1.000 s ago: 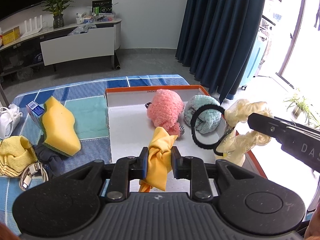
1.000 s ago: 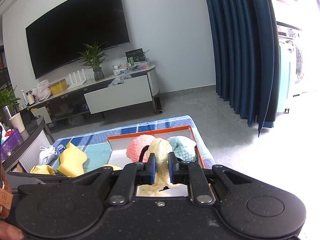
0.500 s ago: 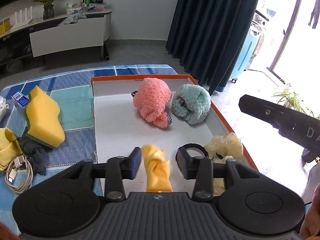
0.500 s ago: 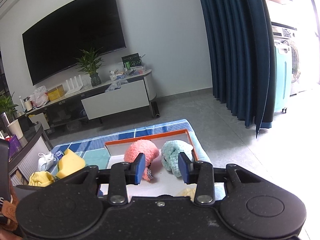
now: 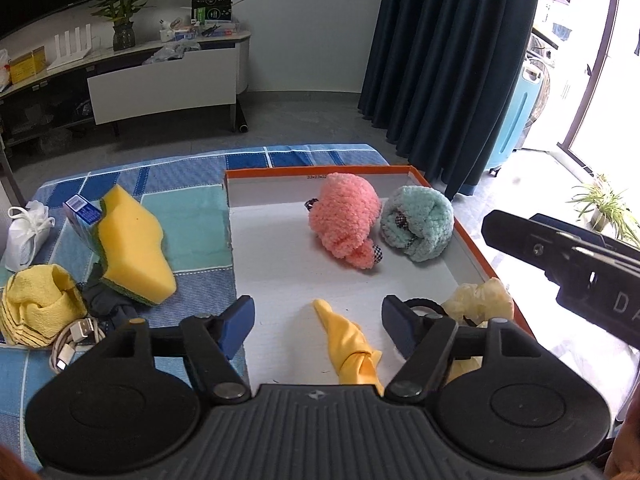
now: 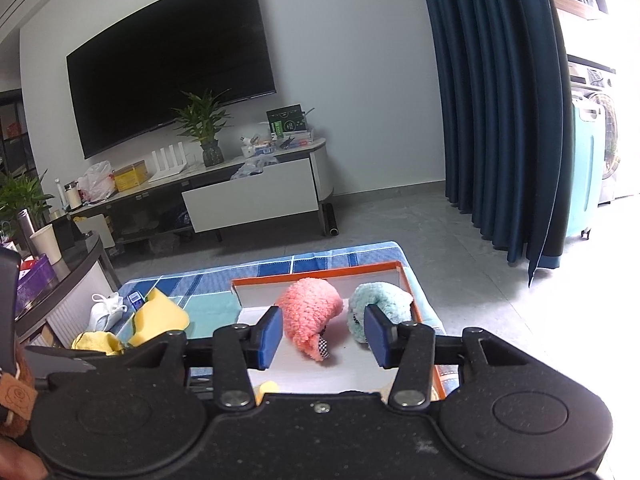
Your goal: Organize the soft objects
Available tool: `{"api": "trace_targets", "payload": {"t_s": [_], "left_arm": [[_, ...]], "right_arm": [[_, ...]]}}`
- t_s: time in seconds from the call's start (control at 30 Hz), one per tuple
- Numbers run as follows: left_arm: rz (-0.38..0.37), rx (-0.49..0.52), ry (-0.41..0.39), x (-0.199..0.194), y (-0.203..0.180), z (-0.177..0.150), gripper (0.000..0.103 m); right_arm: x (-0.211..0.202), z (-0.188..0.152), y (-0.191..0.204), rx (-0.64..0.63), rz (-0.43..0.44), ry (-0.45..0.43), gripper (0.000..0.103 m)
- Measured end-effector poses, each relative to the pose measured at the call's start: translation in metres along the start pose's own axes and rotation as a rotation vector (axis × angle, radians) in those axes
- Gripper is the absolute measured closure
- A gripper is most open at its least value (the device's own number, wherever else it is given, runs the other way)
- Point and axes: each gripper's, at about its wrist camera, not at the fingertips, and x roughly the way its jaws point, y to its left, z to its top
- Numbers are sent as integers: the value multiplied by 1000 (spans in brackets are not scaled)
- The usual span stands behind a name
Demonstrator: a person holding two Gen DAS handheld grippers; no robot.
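Note:
An orange-rimmed white tray [image 5: 280, 280] holds a pink fluffy toy [image 5: 346, 224], a mint fluffy toy [image 5: 418, 228], a knotted yellow cloth [image 5: 352, 352] and a cream scrunchie with a black hair band [image 5: 476, 304]. My left gripper [image 5: 318, 326] is open above the yellow cloth, which lies loose between its fingers. My right gripper [image 6: 322, 336] is open and empty, raised over the tray's near side; its body shows at the right of the left wrist view [image 5: 568, 264]. The pink toy [image 6: 310, 312] and mint toy [image 6: 378, 306] also show in the right wrist view.
On the blue checked cloth [image 5: 192, 216] left of the tray lie a yellow sponge [image 5: 132, 252], a folded yellow towel [image 5: 40, 304], a white cable [image 5: 72, 340], a dark cloth [image 5: 108, 304], a small blue box [image 5: 82, 208] and a white pouch [image 5: 26, 236].
Both grippers opened. The yellow cloth dropped from the left gripper and the scrunchie with hair band from the right gripper onto the tray; both grippers rose and drew back.

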Motion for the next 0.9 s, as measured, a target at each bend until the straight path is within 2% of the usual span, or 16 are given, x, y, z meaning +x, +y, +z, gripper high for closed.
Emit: {"api": "trace_targets", "payload": {"t_s": [0.07, 0.2, 0.9], "left_arm": [[11, -1, 1, -1, 4, 0, 29], [40, -11, 3, -4, 15, 1, 27], [116, -61, -4, -18, 64, -5, 25]], "right_arm": [[2, -1, 3, -6, 2, 5, 35], [5, -2, 10, -23, 10, 14, 32], [26, -5, 53, -101, 85, 54, 26]]}}
